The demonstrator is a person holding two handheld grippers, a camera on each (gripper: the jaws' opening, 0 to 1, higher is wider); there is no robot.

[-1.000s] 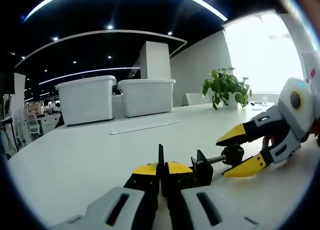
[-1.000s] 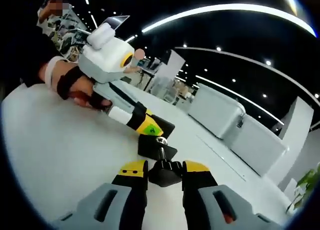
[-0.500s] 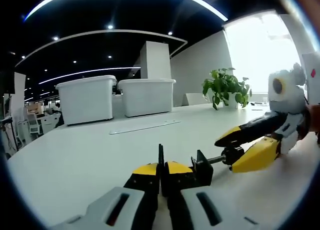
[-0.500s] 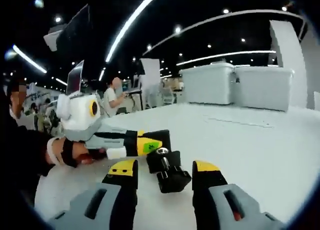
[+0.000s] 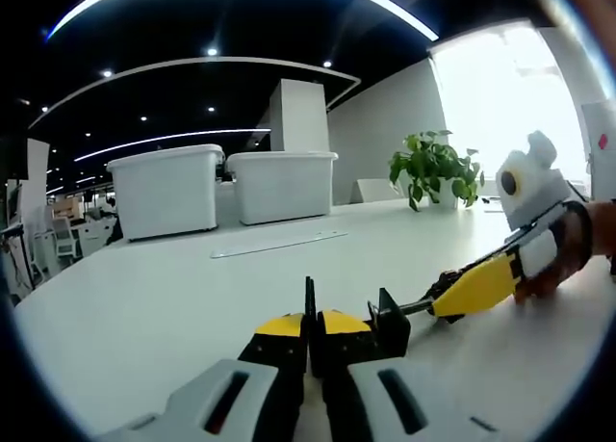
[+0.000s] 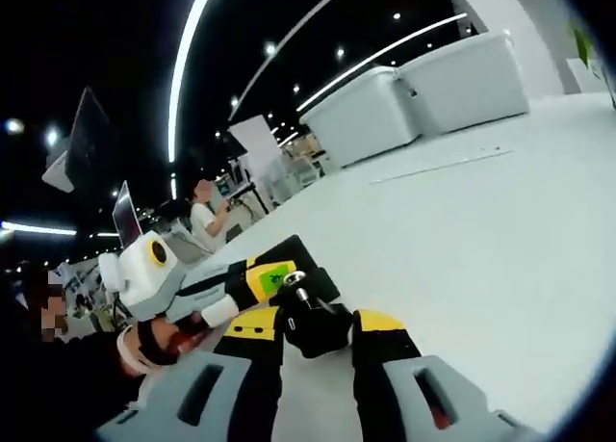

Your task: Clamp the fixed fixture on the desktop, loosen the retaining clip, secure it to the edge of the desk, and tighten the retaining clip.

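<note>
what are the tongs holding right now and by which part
Both hold the black clamp fixture. The left tongs are shut on its thin upright frame plate; the right tongs grip the knob at the screw's end.

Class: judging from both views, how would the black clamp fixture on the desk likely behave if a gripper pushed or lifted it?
The clamp fixture looks like rigid black metal with a threaded screw, so probably stiff and fairly heavy for its size. Its blocky frame lies on the smooth white desk, so it would likely slide rather than roll. The round knob may turn when gripped.
</note>
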